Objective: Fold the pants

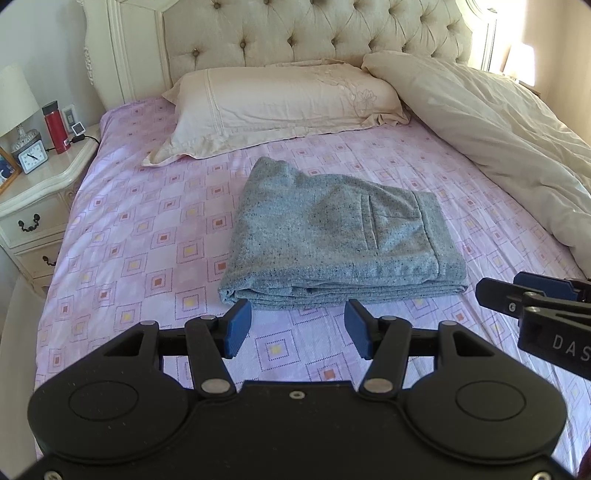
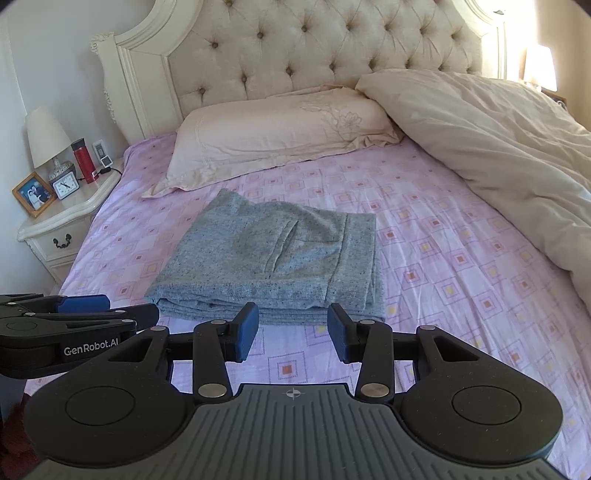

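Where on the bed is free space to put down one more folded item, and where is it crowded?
Free: the pink sheet between the folded grey pants and the nightstand, and the strip between the pants and the duvet. Crowded: the head end under the pillow, the duvet side, and the cluttered nightstand top.

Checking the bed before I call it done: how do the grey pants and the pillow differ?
The grey pants are speckled, folded into a layered stack mid-bed; the pillow is plain cream, plump, lying by the headboard. The pants look smaller than the pillow. Both rest on the pink sheet, untouched.
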